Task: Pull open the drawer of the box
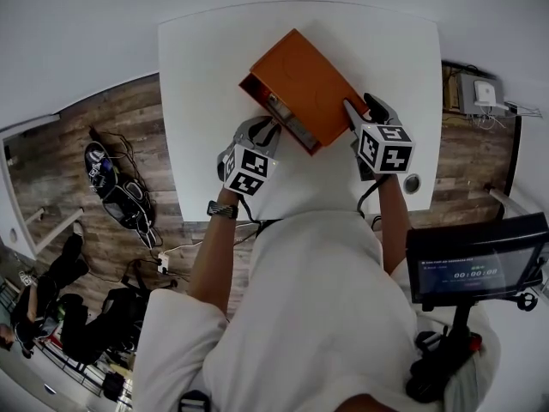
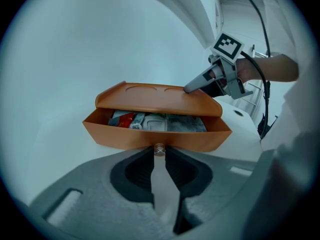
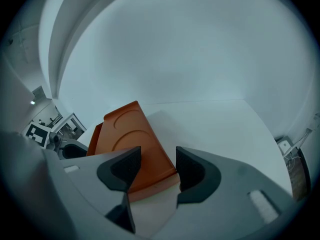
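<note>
1. The left gripper (image 2: 159, 158) is closed on the small clear knob (image 2: 159, 149) at the middle of the drawer (image 2: 150, 136) front, with its jaws drawn in close around it.
2. The drawer stands partly out of the orange box (image 1: 309, 84), towards the person. Packets and papers show inside it under the box's top. The box lies at an angle on the white bench (image 1: 206, 75), near its middle.
3. The right gripper (image 1: 358, 110) has its jaws apart. They rest down on the near right corner of the box's top, apparently to brace the box.
4. The step in hand looks like the pull itself, about halfway through.
5. Next, the left gripper should draw straight back along the drawer's line, level and without twisting, since the knob is small and could slip. The right gripper should hold the box down so that only the drawer slides.
</note>
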The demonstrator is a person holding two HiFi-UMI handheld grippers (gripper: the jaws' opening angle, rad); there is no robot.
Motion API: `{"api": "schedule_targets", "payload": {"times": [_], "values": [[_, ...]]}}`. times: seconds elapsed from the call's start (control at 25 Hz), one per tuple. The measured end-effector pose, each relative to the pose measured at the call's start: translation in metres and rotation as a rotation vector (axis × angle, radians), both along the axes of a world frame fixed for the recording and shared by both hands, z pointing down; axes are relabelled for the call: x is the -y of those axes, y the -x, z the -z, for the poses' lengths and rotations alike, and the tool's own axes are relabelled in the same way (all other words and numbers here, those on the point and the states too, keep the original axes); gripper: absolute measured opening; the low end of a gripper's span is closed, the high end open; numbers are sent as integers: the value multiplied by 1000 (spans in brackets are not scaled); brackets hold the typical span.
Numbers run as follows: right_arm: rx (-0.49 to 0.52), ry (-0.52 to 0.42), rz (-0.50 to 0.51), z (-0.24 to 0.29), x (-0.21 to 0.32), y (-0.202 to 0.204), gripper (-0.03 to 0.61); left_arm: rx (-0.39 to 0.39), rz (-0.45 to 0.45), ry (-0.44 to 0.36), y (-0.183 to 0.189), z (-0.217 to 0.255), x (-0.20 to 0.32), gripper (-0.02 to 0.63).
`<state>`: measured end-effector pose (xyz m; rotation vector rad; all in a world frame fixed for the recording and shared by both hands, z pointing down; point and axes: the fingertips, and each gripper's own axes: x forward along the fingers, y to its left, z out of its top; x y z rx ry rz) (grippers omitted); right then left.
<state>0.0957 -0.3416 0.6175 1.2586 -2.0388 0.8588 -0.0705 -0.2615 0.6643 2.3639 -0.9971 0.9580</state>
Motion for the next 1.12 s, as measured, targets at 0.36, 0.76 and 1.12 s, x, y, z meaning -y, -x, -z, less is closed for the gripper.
{"api": "schedule_targets", "payload": {"times": [0.36, 0.76, 1.12], "values": [[-3, -6, -8, -2, 4, -2, 225, 15, 26, 13, 10, -3, -7, 77], [0, -4, -23, -4, 7, -7, 229, 26, 38, 25, 17, -6, -17, 77], [3, 0, -31, -7, 11, -8, 231, 39, 57, 39, 27, -10, -24, 77]]}}
